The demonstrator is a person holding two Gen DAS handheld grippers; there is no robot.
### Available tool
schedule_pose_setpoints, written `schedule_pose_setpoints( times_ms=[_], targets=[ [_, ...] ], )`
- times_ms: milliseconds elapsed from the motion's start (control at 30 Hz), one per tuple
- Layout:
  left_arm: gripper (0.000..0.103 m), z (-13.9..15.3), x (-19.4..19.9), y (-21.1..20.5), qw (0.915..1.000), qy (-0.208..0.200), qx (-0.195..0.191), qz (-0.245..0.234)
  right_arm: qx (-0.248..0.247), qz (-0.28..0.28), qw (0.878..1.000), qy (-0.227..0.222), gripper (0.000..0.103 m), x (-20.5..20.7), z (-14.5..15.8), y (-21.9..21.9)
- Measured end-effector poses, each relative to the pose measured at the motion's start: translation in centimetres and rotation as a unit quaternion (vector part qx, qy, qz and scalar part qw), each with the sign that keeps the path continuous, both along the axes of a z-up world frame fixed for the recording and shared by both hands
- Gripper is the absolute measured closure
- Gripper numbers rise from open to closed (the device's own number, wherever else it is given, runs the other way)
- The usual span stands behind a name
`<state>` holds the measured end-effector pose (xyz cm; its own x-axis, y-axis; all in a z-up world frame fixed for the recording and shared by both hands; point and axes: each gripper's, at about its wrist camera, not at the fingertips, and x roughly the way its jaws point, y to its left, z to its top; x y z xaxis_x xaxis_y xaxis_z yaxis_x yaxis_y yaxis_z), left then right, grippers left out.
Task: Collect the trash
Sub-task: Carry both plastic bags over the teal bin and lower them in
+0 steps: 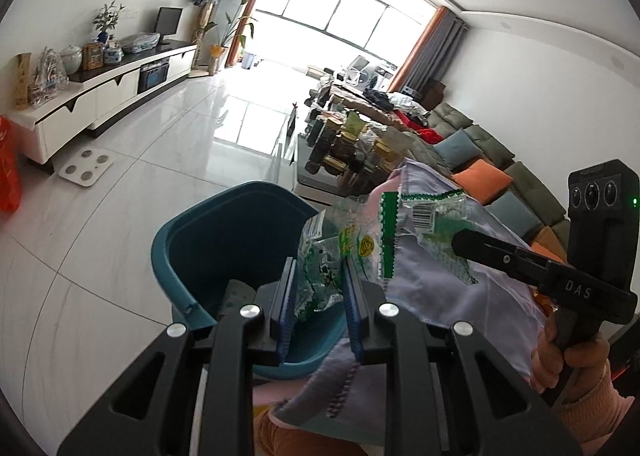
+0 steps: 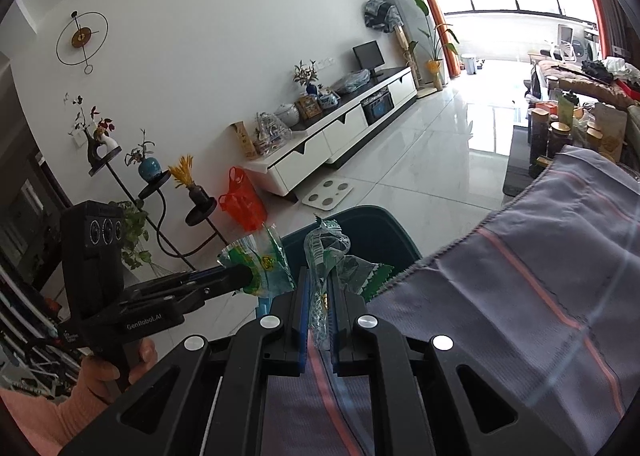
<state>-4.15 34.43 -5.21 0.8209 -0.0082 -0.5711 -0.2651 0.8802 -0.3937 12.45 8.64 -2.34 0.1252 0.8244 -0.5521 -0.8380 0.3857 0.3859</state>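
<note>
Jaws of the left gripper [image 1: 318,288] were clamped on a crumpled clear-and-green wrapper [image 1: 320,272]. The right gripper [image 2: 318,296] was likewise closed on a second green wrapper [image 2: 330,252]; its fingers [image 1: 480,246] entered the left view from the right, pressed on the green-edged plastic. Directly ahead of and below both grippers stood a teal bin [image 1: 224,232], its mouth open upward, with a grey item lying inside. A grey cloth with a pink stripe [image 2: 540,276] lay beneath and right of the right gripper. Beyond the bin extended a glossy white tiled floor [image 1: 160,144] bearing a white bathroom scale [image 1: 86,167]. Further left ran a white TV cabinet [image 2: 340,132]; an orange plastic bag [image 2: 242,200] stood near its end. Far ahead, a large window [image 1: 340,12] admitted strong light.
</note>
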Motion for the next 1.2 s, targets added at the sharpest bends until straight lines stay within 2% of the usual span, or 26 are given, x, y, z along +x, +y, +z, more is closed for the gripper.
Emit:
schedule_pose_setpoints(
  times_ms=[633,733,833,900,1200],
  targets=[
    [0.079,-2.9,1.8,1.9,0.9984,0.044,-0.011,0.034,-0.053,0.016,0.998,0.044,0.093,1.5,-3.4,5.9],
    [0.079,-3.4,2.1,2.1,0.998,0.049,-0.015,0.037,-0.057,0.014,0.997,0.055,0.089,1.8,-3.6,6.3],
    [0.073,-3.9,2.5,2.1,0.9976,0.053,-0.021,0.039,-0.058,0.012,0.996,0.063,0.086,2.3,-3.6,6.3],
    [0.072,-4.1,2.8,2.0,0.9973,0.056,-0.025,0.04,-0.061,0.008,0.996,0.069,0.078,2.6,-3.8,6.3],
    [0.068,-4.0,2.4,1.7,0.9976,0.046,-0.029,0.041,-0.054,-0.002,0.995,0.078,0.072,3.0,-3.8,5.5]
  ],
)
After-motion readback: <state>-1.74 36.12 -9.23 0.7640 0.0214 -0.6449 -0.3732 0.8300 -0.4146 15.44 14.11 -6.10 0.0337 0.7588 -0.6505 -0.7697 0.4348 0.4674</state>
